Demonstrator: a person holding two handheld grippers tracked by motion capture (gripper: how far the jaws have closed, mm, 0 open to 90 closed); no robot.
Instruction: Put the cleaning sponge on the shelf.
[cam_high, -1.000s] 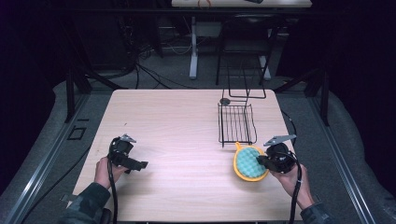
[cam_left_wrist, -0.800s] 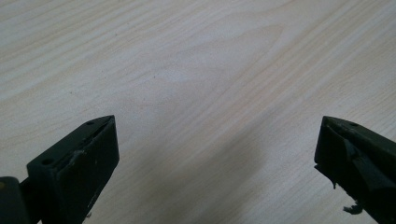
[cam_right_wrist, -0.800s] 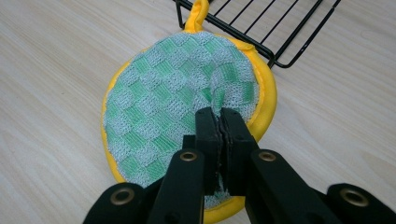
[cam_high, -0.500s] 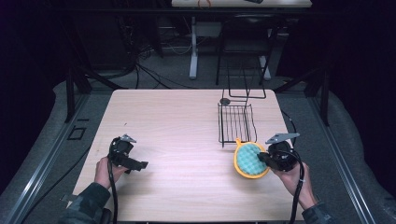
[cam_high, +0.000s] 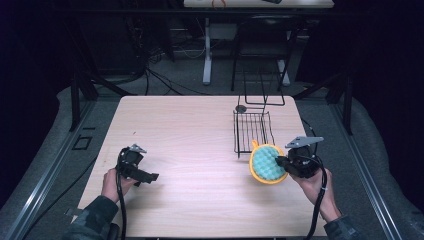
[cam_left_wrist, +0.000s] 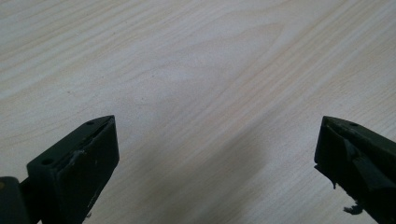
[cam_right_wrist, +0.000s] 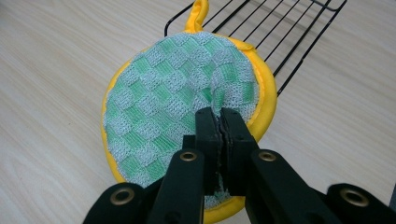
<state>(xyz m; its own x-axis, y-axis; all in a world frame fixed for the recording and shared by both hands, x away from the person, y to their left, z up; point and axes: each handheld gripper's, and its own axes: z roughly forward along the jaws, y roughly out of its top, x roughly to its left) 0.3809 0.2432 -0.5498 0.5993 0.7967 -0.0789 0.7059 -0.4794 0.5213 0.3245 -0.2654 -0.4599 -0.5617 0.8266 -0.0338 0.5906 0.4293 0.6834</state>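
The light wood-grain tabletop (cam_high: 200, 145) is carrying a black wire rack (cam_high: 252, 131), which is lying flat just beyond the right tool (cam_high: 278, 162). A round yellow-rimmed green potholder (cam_high: 265, 164) is lying ahead of that tool, its loop touching the rack's near edge.

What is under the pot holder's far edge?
The pot holder, pinched by the right gripper, has its yellow loop end lying over the near edge of the black wire rack. Bare table surrounds the rest; whatever is directly beneath is covered.
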